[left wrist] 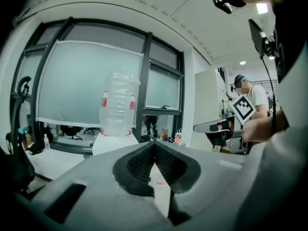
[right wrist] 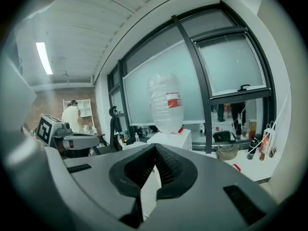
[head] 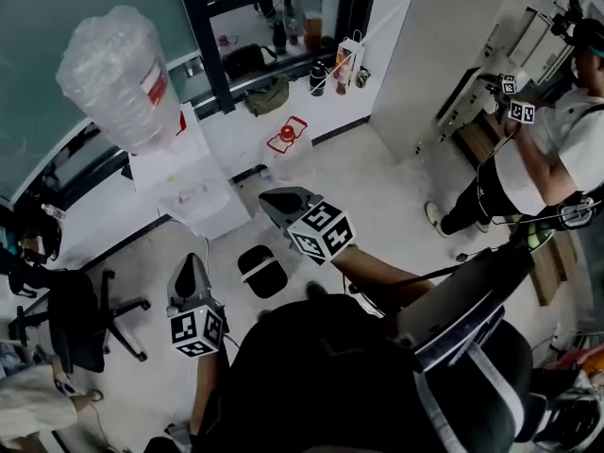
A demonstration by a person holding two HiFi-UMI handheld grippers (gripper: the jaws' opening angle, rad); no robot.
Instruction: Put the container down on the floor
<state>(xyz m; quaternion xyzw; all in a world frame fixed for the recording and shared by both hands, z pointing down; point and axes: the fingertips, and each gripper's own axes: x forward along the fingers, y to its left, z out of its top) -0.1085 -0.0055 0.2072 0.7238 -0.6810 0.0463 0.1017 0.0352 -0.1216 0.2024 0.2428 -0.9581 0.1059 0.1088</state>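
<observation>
Left tongs (left wrist: 154,148) and right tongs (right wrist: 155,148) are held shut, empty. The container (head: 289,154) is judged set down on the floor (head: 377,177); only withdrawal seems called for.

Water jug (head: 118,74) — clear, crinkled plastic; container (head: 288,154) clear plastic too; floor (head: 377,177) — smooth.

Head view: my own torso blocks the floor from 5 to 7 o'clock. Second person (head: 543,149) at 3 o'clock is clipped by the edge. Office chair (head: 71,324) at 8 o'clock is partly cut off. Bottles (head: 321,74) on the ledge at 12 are too small to ID. Black item (head: 262,270) on the floor mid-frame, can't tell what it is.

Left gripper view: left hand-held gripper (left wrist: 154,146) hides the water dispenser (left wrist: 113,141) below its top.

Right gripper view: right hand-held gripper (right wrist: 155,148) covers most of the container (right wrist: 236,167); only a red sliver shows at 4 o'clock.
</observation>
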